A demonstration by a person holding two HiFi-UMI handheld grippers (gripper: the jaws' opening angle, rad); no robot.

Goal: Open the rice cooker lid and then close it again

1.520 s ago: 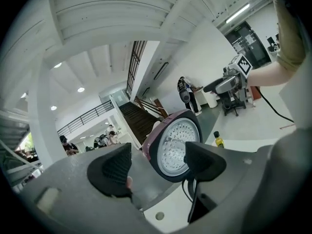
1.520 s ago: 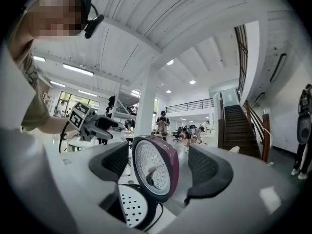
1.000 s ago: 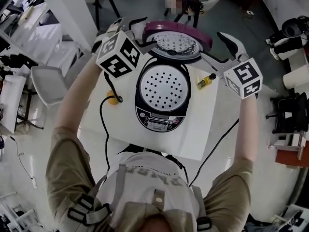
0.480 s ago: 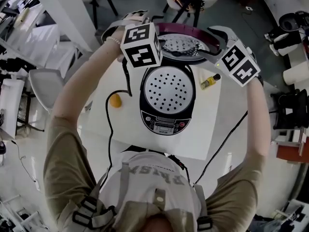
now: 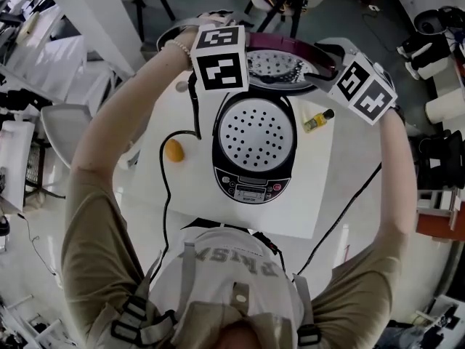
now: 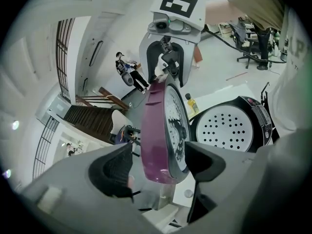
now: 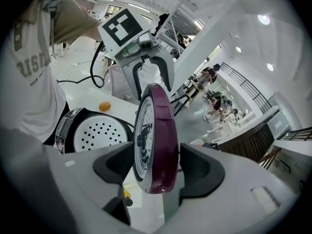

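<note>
- At the far left of the white table lies a small orange thing, well apart from the cooker. A black cable runs across the table near it. Neither seems to have a part in the work.
- The left gripper takes the lid from its left side. Its jaws stand wide apart with the lid's rim between them. The inner jaw is right at the lid's inside face, but the outer jaw shows a clear gap, so I judge that it does not clamp the lid yet.
- The lid, purple on the outside, stands upright on its hinge at the back of the rice cooker. It is fully open, so the opening looks done and the closing remains.
- Below the lid, a white plate with holes covers the mouth of the pot. The control panel faces the person.
- A small yellow bottle lies on the table just beside the cooker, on its right. It seems to be out of the lid's way.
- The right gripper takes the lid from the other side. Its jaws have just been closing, with the rim between them. A narrow gap shows at the outer jaw, so they do not press yet.
- I think both grippers are placed on opposite sides so that the lid comes down evenly and does not drop.
</note>
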